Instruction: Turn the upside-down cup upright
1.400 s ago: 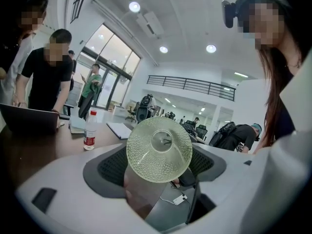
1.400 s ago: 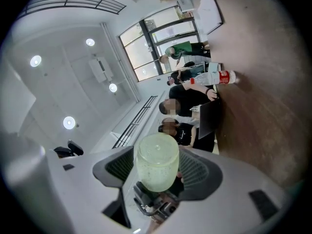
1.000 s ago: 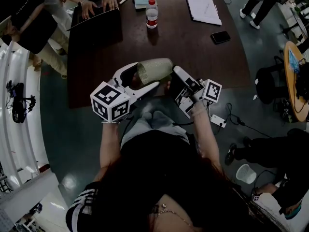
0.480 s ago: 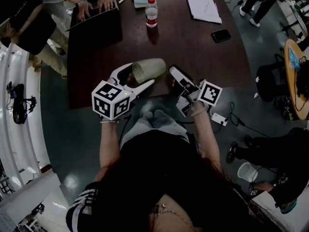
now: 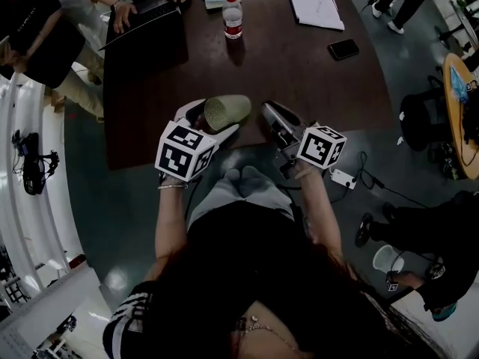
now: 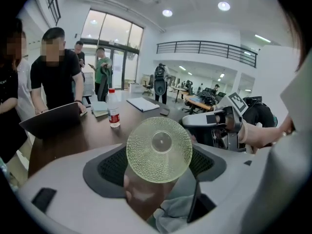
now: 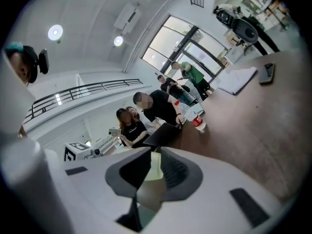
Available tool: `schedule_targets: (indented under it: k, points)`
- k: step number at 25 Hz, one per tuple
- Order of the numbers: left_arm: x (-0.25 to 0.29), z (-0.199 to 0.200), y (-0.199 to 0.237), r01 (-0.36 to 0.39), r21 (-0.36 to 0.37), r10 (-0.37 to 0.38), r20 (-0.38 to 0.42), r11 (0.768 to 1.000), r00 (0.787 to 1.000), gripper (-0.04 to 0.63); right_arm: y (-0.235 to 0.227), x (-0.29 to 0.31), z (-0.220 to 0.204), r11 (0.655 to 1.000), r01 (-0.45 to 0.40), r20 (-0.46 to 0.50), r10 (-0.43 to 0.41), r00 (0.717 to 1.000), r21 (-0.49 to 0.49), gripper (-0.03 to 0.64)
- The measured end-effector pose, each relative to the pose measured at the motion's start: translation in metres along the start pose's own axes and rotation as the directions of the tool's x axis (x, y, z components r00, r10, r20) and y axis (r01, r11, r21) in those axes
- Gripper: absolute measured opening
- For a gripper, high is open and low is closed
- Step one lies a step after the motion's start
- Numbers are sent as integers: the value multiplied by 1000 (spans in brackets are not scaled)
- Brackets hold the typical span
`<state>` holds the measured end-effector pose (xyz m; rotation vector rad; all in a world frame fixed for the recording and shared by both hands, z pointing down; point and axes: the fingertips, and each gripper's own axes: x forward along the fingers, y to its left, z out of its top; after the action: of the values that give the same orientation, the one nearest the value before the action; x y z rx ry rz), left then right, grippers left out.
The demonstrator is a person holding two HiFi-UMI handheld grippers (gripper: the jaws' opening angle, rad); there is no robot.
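Brown table (image 5: 299, 73), red-labelled bottle (image 5: 233, 17); left tool (image 5: 217, 120) clamping green cup (image 5: 230, 109), right tool (image 5: 268, 113) just narrowed, slightly apart.

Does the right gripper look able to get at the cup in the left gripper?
Probably yes: the cup lies sideways in the left gripper, and nothing stands between it and the right gripper beside it. But that gripper's jaws have just been closing, nearly together with nothing between them; they must reopen.

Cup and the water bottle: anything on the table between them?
Nothing: the head view shows only bare brown table between the cup and the water bottle.
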<state>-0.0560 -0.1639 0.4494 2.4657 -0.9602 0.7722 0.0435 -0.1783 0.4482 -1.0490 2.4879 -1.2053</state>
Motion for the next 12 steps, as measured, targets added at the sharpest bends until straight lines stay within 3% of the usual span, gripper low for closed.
schedule_targets:
  k: [8,12]
  points:
    - [20,-20,6,-27,32,31,-128,999,991,391,-13,-3,-14,985,91,-63,-101,993,-149,37]
    - [28,-28,8,-25,35,31,-174,999,984,391,-20,-6,-16,977,127,-60,-139,988,-174,26]
